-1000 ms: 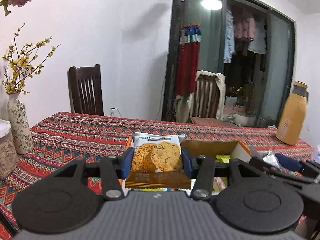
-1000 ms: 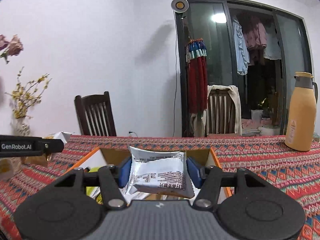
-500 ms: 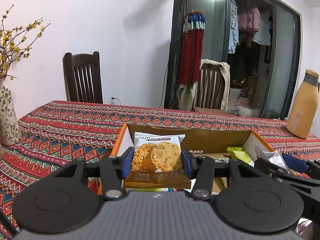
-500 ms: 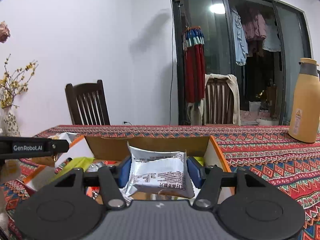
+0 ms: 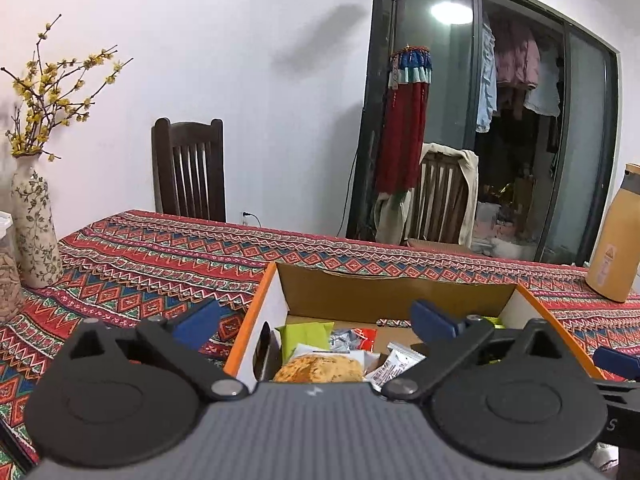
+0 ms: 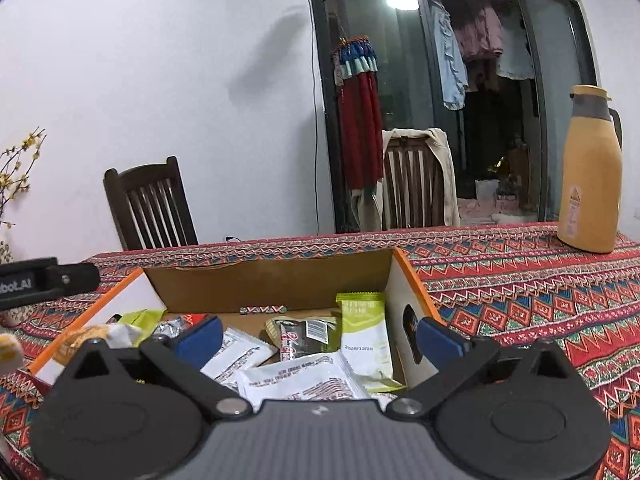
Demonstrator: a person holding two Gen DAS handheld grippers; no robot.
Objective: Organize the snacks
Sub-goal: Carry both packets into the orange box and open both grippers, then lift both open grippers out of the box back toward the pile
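The cardboard box [image 5: 394, 294] sits on the table [image 5: 160, 260], right in front of both cameras, and inside it the cookie packet [image 5: 320, 368] lies at the near left; the printed wrapper [image 6: 304, 380] lies nearest the right camera, with a tall sachet [image 6: 362, 340] leaning against the box's right wall. Left of the box a vase [image 5: 34, 220] stands near the table's edge; far right on the table stands the flask [image 6: 590, 172]; behind the table, two chairs [image 5: 188, 168] face in, the left one against the wall.
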